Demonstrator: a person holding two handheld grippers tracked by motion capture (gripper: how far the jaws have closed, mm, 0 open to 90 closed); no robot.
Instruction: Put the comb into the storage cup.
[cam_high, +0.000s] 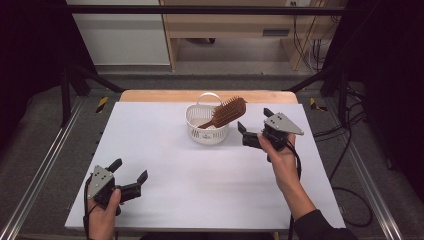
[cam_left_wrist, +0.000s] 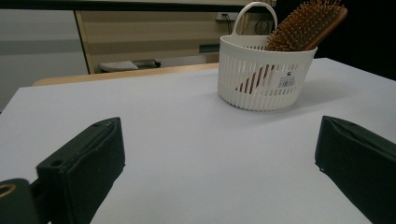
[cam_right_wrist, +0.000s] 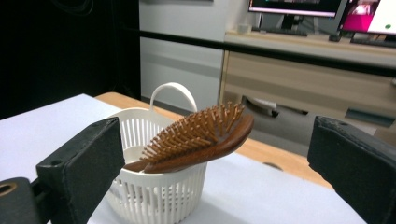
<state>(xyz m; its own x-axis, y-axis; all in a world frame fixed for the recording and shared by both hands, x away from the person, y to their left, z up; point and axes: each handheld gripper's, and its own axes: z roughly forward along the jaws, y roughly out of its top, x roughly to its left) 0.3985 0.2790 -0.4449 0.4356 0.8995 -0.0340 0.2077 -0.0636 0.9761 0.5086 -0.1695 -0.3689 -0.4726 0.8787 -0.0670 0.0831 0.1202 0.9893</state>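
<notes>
High view: white slotted basket (cam_high: 206, 131) sits on the white table (cam_high: 200, 180), far of centre. Wooden hairbrush (cam_high: 227, 112) lies in it at a tilt, handle end down inside, bristled head sticking up and out over the right rim.

Right gripper (cam_high: 254, 125) hangs just right of the basket, close to the brush head but not touching it. Jaws spread wide, nothing between them. Held in the person's right hand (cam_high: 281, 156), grey plate on top.

Left gripper (cam_high: 131, 170) is at the near left of the table, well apart from the basket. Jaws also spread, empty, pointing right and far.

Right gripper view: brush (cam_right_wrist: 201, 137) and basket (cam_right_wrist: 159, 191) sit between the two black jaws but farther off, no contact. Bristles face up, head overhangs the rim. Basket handle loop stands upright behind.

Left gripper view: bare table between the open jaws; basket (cam_left_wrist: 264, 77) is far right with the brush head (cam_left_wrist: 306, 25) poking above the rim.
</notes>
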